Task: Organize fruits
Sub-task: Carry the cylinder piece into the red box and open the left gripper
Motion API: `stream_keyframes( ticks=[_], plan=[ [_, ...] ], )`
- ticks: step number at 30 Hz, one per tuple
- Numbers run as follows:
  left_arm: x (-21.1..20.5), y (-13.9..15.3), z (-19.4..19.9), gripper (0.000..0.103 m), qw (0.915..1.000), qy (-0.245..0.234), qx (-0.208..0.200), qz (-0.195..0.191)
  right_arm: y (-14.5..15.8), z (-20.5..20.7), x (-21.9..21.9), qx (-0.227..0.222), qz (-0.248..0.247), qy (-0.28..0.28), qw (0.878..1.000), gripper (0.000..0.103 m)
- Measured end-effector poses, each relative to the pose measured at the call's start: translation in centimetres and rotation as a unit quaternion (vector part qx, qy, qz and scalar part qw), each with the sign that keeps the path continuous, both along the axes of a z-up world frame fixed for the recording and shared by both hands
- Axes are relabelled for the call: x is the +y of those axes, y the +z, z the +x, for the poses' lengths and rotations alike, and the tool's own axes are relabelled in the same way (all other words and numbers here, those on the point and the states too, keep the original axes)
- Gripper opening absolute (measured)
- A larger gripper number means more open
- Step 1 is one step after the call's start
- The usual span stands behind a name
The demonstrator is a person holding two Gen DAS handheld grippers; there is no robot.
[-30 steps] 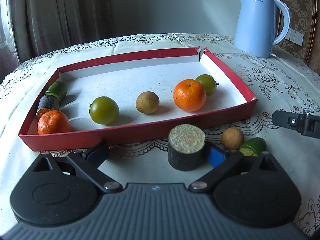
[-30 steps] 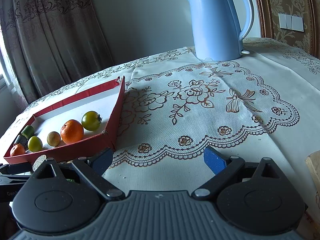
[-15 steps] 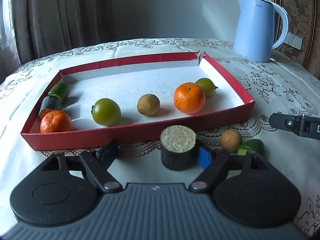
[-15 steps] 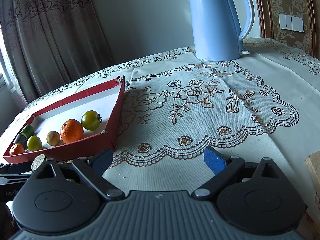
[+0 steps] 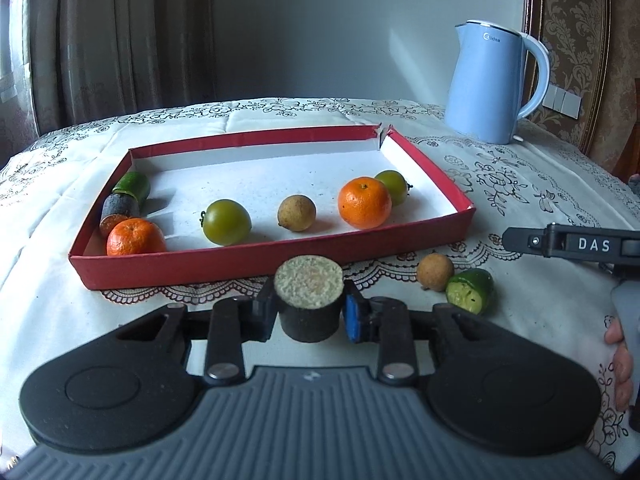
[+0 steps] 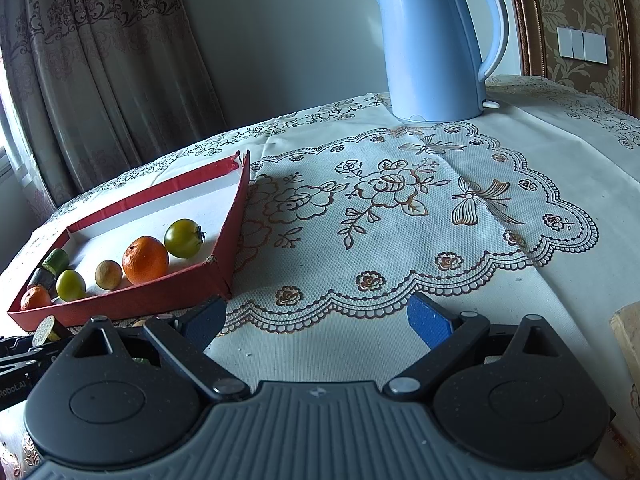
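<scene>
Left gripper [image 5: 309, 312], jaws just closing, is now pinching the dark sugarcane stub [image 5: 309, 304] before the red tray [image 5: 276, 260], readying its transfer inside.

Seven fruits lie in the tray [image 5: 276, 266] on the desk [image 5: 60, 320]; the kettle [image 5: 490, 84] stands behind it to the right.

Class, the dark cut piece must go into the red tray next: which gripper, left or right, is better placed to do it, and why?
Left. The left gripper has just closed on the dark cut piece, right before the red tray. The right gripper is open and empty.
</scene>
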State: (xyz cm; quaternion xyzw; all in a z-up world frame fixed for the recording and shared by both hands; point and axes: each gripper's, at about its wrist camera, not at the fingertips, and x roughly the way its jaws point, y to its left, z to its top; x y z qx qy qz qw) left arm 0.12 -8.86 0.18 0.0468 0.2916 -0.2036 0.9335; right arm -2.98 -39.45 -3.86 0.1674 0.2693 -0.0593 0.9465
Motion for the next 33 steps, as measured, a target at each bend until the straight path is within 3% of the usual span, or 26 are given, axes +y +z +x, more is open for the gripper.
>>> stream_keyframes(
  ticks=[3,7,10,14,16,18,20,23,29,33],
  plan=[
    [1.6,1.6,-0.2,0.03,0.9996,0.015,-0.02,-0.01,0.0,0.0,0.0,0.0,-0.001,0.0,1.0,0.098],
    [3.1,4.3,2.7,0.03,0.9971,0.056,-0.051,-0.009,0.0,0.0,0.0,0.0,0.0,0.0,1.0,0.098],
    [3.7,5.0,6.2,0.03,0.9956,0.085,-0.038,-0.012,0.0,-0.1,0.0,-0.001,0.002,0.0,1.0,0.098],
    [3.5,4.1,9.3,0.03,0.9931,0.113,-0.029,0.014,0.0,-0.1,0.0,-0.002,0.003,0.0,1.0,0.098],
    [3.7,3.4,10.1,0.039,0.9921,0.124,-0.019,0.013,0.0,-0.1,0.0,-0.002,0.003,0.0,1.0,0.098],
    [4.4,3.2,9.8,0.089,0.9907,0.135,-0.02,-0.003,0.0,-0.1,0.0,-0.002,0.003,0.0,1.0,0.098],
    [4.9,3.5,8.5,0.103,0.9879,0.147,-0.047,-0.01,0.0,-0.1,-0.1,-0.002,0.003,0.0,1.0,0.098],
    [5.6,4.2,6.0,0.103,0.9889,0.133,-0.065,-0.01,0.0,-0.1,0.0,-0.001,0.002,0.0,1.0,0.098],
    [8.8,2.7,0.9,0.103,0.988,0.145,-0.051,-0.021,0.0,-0.1,0.0,-0.002,0.003,0.0,1.0,0.098],
    [9.8,1.3,-0.6,0.103,0.9853,0.163,-0.052,0.003,0.0,-0.2,0.0,-0.007,0.004,0.008,1.0,0.098]
  ],
)
